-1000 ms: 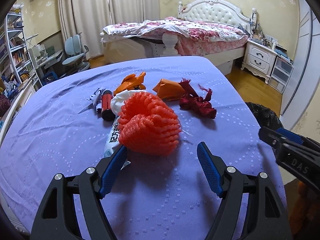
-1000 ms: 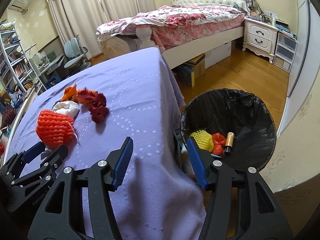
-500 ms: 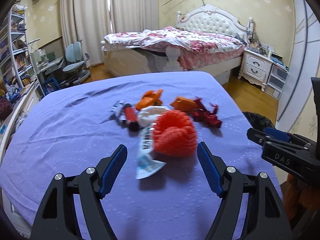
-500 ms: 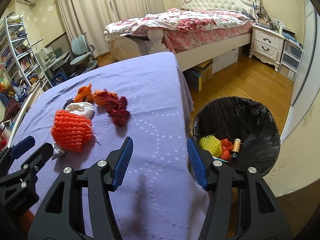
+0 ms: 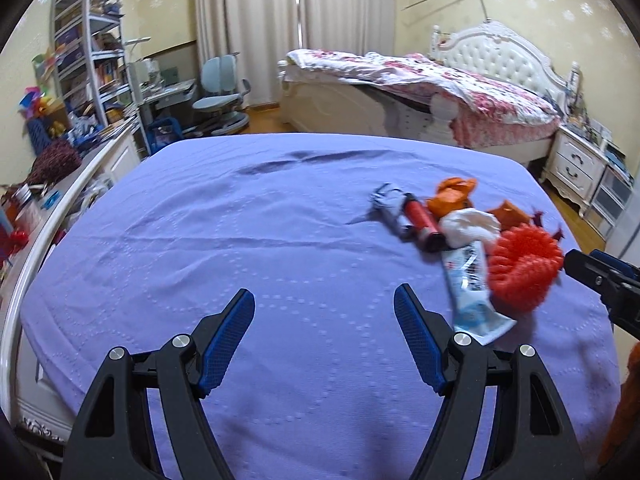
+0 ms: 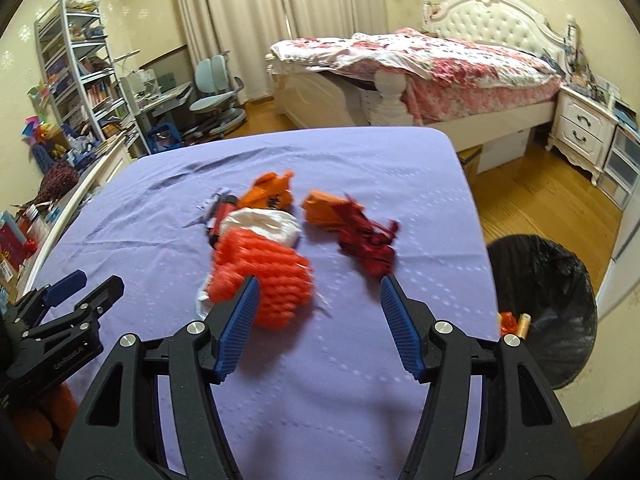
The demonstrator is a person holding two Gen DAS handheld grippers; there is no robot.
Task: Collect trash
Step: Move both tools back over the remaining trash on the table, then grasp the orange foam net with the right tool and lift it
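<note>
On the purple tabletop (image 6: pixel 400 184), right of centre, lies the trash cluster: an orange foam net (image 6: pixel 266 274), a white crumpled paper (image 6: pixel 264 222), a printed wrapper (image 5: pixel 472 284) with its long axis running near-to-far, a red cylinder (image 5: pixel 420 220) angled diagonally, orange scraps (image 6: pixel 270 190) and a dark red scrap (image 6: pixel 366 240). Items touch or overlap one another. Right gripper (image 6: pixel 318 300) hovers just short of the net, jaws spread, holding nothing. Left gripper (image 5: pixel 324 316) sits over bare cloth left of the cluster, jaws spread, empty. Beside the tabletop's right edge stands a black-lined bin (image 6: pixel 560 280) containing some items.
</note>
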